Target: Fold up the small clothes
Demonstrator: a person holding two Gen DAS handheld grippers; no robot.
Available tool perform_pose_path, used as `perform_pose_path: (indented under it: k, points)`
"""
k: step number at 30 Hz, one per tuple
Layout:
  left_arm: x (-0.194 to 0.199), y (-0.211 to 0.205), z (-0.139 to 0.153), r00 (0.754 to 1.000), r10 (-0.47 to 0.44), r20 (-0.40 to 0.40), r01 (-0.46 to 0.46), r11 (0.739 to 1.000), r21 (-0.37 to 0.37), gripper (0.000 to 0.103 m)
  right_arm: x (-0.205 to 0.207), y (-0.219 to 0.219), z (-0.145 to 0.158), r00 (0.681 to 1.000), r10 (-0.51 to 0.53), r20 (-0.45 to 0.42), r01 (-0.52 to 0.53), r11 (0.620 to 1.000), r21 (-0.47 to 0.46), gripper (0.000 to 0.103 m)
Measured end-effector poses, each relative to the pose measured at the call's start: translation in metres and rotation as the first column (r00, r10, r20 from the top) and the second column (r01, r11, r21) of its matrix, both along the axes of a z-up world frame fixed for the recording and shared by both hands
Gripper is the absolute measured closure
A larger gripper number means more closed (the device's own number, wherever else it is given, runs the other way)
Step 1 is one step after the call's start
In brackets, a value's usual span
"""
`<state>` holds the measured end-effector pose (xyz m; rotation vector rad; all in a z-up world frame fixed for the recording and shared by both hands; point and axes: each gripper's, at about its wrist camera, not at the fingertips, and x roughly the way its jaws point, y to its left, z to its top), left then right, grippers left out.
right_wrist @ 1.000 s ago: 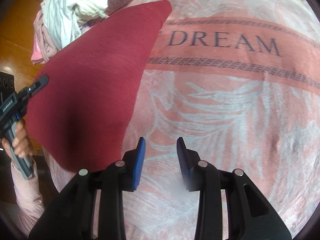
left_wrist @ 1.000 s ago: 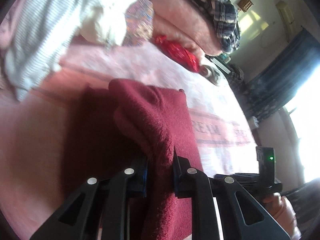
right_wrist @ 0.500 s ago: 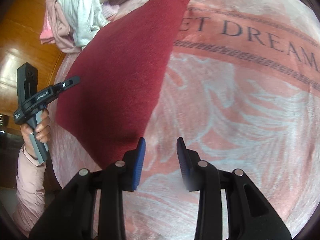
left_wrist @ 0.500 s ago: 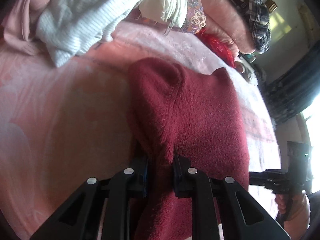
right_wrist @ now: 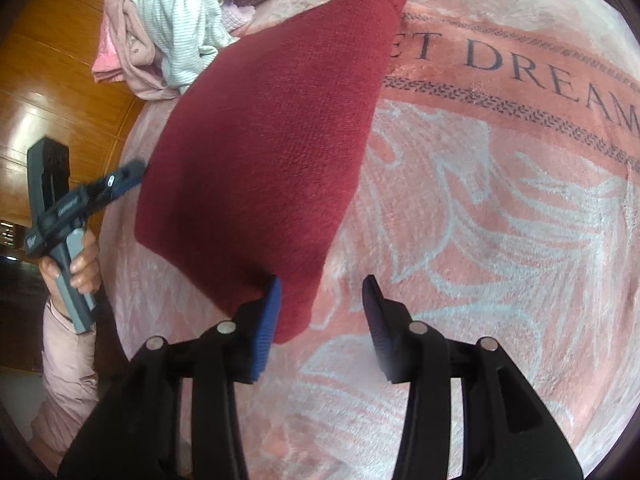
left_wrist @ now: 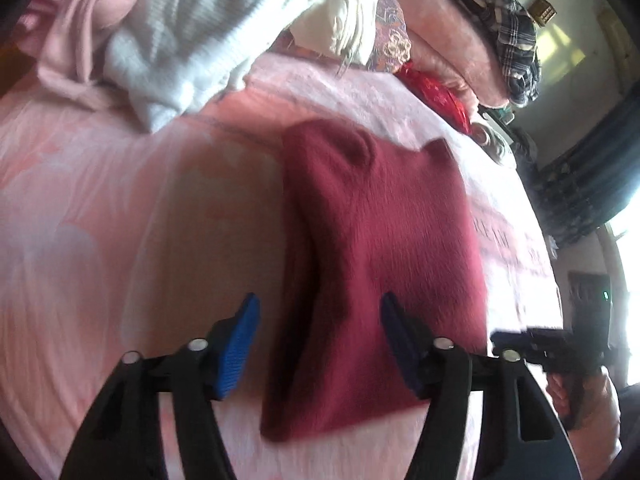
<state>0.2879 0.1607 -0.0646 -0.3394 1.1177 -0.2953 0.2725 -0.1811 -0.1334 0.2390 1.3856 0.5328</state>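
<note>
Dark red knitted sweater (left_wrist: pixel 380 248) lies folded flat on the pink plush bed blanket (left_wrist: pixel 120 220) printed with pale leaf shapes and the lettering "DREAM" — centre of the left wrist frame, upper left to centre in the right wrist frame (right_wrist: pixel 272 128).

Left gripper (left_wrist: pixel 316 340) — fingers spread wide, nothing pinched. The near edge of the sweater sits between the two blue pads (left_wrist: pixel 236 344); contact cannot be told. In the right wrist view the same gripper (right_wrist: pixel 120 178) appears at mid left, held in a hand (right_wrist: pixel 80 268), its tip just beside the sweater's left edge.

Right gripper (right_wrist: pixel 320 316) — fingers spread too, holding nothing. The near corner of the sweater reaches in between them, just beside the left blue pad (right_wrist: pixel 266 320); the right finger is over bare blanket. In the left wrist view this gripper (left_wrist: pixel 520 340) shows at lower right, dark and blurred, in a hand (left_wrist: pixel 576 396), near the sweater's right edge.

Pile of unfolded clothes at the far end of the bed: white ribbed knit garment (left_wrist: pixel 192 40), pale pink garment (left_wrist: pixel 76 32), cream cloth (left_wrist: pixel 340 24). Right wrist view has the same pile at upper left (right_wrist: pixel 172 24). Dark plaid fabric (left_wrist: pixel 508 32) on a pink bolster at upper right of the left wrist frame, a shiny red item (left_wrist: pixel 436 92) below it. Orange wooden floor (right_wrist: pixel 60 64) at left edge in the right wrist view.
</note>
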Motion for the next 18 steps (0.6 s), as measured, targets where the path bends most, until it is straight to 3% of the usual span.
perform_pose_path:
  k: [3, 5, 6, 7, 10, 12, 15, 18]
  points:
    - [-0.017, -0.008, -0.006, 1.000, -0.024, -0.015, 0.025, 0.996, 0.081, 0.035, -0.003, 0.008, -0.006, 0.999, -0.001, -0.039, 0.002, 1.000, 0.028, 0.049]
    - [-0.022, -0.012, -0.012, 0.999, -0.030, -0.032, 0.033, 0.995, 0.090, 0.036, -0.003, 0.013, -0.012, 0.998, -0.002, -0.066, 0.005, 0.999, 0.040, 0.049]
    - [-0.024, -0.014, -0.018, 0.998, -0.036, -0.049, 0.040, 0.997, 0.072, 0.039, -0.004, 0.017, -0.016, 0.997, 0.005, -0.075, -0.001, 0.999, 0.047, 0.049]
    - [-0.024, -0.015, -0.021, 0.997, -0.038, -0.062, 0.042, 0.997, 0.067, 0.048, -0.004, 0.019, -0.018, 0.997, 0.011, -0.078, -0.007, 0.999, 0.052, 0.049]
    - [-0.022, -0.019, -0.033, 0.995, -0.043, -0.088, 0.050, 0.996, 0.076, 0.073, -0.005, 0.028, -0.025, 0.996, 0.018, -0.089, -0.013, 0.998, 0.067, 0.065]
    - [-0.021, -0.021, -0.038, 0.995, -0.049, -0.092, 0.056, 0.996, 0.075, 0.080, -0.008, 0.031, -0.025, 0.997, 0.026, -0.070, -0.022, 0.998, 0.057, 0.081]
    - [-0.025, -0.019, -0.032, 0.997, -0.042, -0.062, 0.046, 0.997, 0.063, 0.088, -0.017, 0.034, -0.008, 0.999, 0.050, -0.002, -0.050, 0.998, 0.045, 0.084]
    - [-0.029, -0.020, -0.019, 0.998, -0.060, -0.005, 0.060, 0.998, 0.017, 0.089, -0.026, 0.029, 0.010, 0.997, 0.050, 0.054, -0.051, 0.998, 0.025, 0.085]
